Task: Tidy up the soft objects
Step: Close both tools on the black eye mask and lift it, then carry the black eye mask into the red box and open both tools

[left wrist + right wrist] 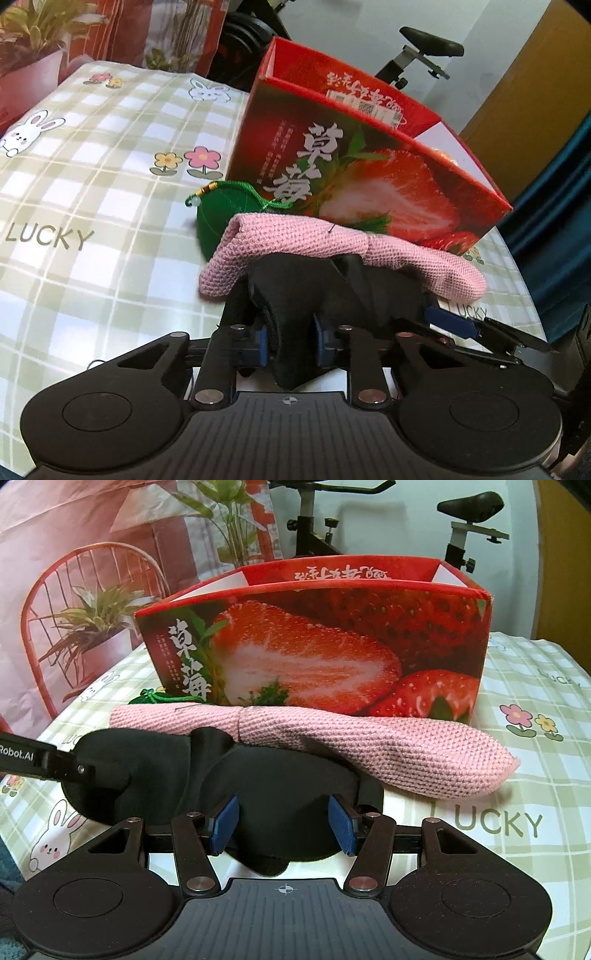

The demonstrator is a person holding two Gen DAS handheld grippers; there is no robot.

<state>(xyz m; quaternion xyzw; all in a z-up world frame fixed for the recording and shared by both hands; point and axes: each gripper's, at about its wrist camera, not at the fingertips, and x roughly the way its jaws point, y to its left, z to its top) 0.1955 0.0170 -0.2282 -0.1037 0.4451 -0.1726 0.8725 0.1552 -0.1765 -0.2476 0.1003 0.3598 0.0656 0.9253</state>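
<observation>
Your left tongs [290,341] are pinching one end of the black eye mask [273,775]; your right tongs [282,823] stand spread around its other end. It stretches crosswise on the tabletop [535,775], the strawberry box [314,646] straight ahead beyond the pink knit [369,746].

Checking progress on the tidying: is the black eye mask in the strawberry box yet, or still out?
Out. The black eye mask lies on the checked tablecloth before the strawberry box, beside the pink knitted cloth; both grippers are at it.
</observation>
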